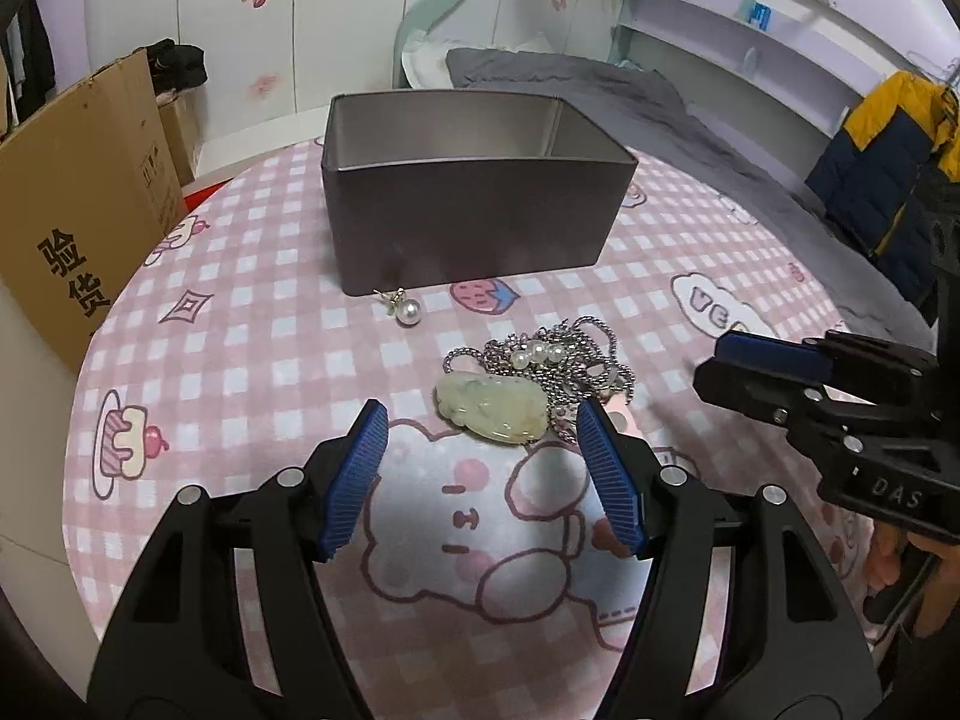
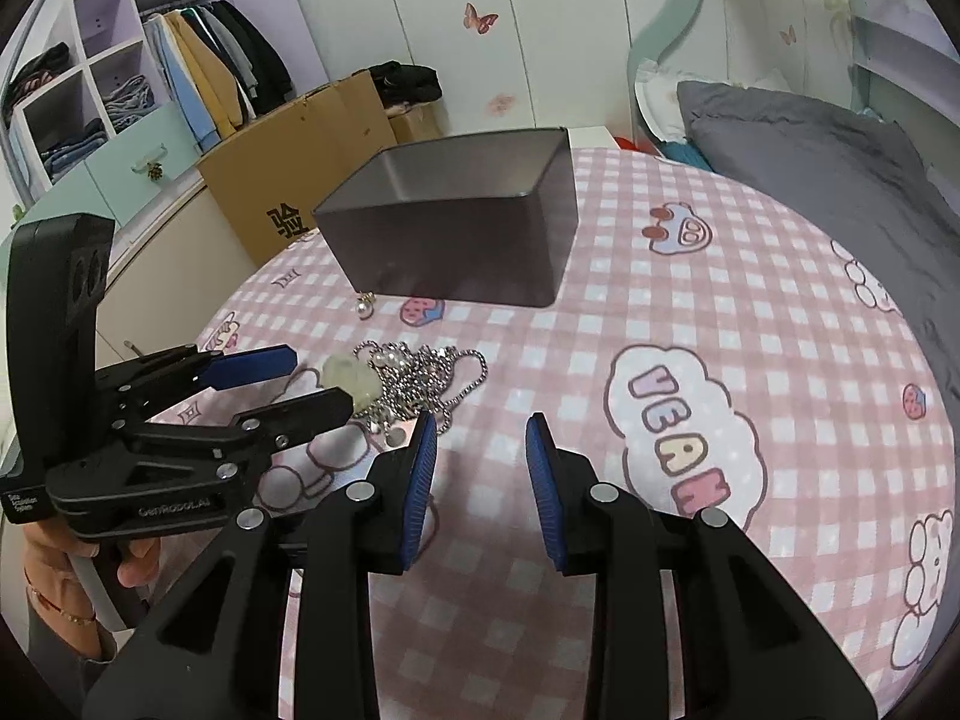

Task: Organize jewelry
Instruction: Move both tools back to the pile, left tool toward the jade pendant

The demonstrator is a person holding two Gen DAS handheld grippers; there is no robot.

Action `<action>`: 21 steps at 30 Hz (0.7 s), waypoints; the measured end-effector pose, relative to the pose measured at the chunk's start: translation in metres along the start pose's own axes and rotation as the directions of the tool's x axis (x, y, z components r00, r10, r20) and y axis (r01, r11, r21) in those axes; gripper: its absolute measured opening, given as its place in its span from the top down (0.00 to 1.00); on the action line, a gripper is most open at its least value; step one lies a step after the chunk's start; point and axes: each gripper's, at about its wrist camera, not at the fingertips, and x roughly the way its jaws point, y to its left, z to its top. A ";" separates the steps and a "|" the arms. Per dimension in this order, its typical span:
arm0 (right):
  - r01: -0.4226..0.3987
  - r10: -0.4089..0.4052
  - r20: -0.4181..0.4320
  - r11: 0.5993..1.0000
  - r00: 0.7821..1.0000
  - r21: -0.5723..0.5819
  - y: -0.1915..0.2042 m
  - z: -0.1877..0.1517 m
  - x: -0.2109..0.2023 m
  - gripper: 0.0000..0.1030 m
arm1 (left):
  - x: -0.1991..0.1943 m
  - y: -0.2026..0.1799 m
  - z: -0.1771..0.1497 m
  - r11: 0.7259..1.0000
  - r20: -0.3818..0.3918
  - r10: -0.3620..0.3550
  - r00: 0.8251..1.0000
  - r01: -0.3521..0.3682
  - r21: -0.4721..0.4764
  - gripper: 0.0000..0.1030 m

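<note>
A pale jade pendant [image 1: 493, 411] lies on a heap of silver ball chain [image 1: 576, 366] with small pearls on the pink checked cloth. A pearl earring [image 1: 405, 307] lies by the front wall of the open dark tin box [image 1: 468, 222]. My left gripper [image 1: 480, 420] is open and empty, its tips on either side of the pendant just in front of it. My right gripper [image 2: 480, 429] is open and empty, to the right of the heap. The pendant [image 2: 348, 381], chain [image 2: 432, 378], earring [image 2: 364, 307], box [image 2: 462, 252] and left gripper [image 2: 312, 381] show in the right wrist view.
The round table [image 1: 240, 360] carries a pink cartoon cloth. A cardboard box [image 1: 78, 204] stands to the left beyond the table's edge. A bed with grey bedding [image 1: 690, 114] lies behind and to the right. The right gripper [image 1: 720, 369] shows at the right in the left wrist view.
</note>
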 end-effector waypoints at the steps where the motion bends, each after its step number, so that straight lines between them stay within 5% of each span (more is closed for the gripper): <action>1: -0.001 0.001 -0.003 1.000 1.000 0.001 -0.001 -0.001 0.001 0.72 | 0.001 -0.002 0.000 1.000 -0.002 0.001 1.000 -0.001 0.004 0.37; 3: -0.001 0.001 -0.007 1.000 1.000 0.004 -0.002 -0.002 0.003 0.72 | 0.006 -0.004 0.000 1.000 -0.008 -0.002 1.000 0.003 0.011 0.38; 8: -0.003 0.003 -0.015 1.000 1.000 -0.003 -0.001 -0.002 0.006 0.72 | 0.012 -0.006 0.003 1.000 -0.015 0.006 1.000 -0.005 0.029 0.60; 21: -0.022 0.019 -0.043 0.997 0.999 -0.071 0.023 -0.003 0.013 0.66 | -0.019 0.017 -0.006 0.999 0.039 0.003 0.999 -0.002 -0.042 0.60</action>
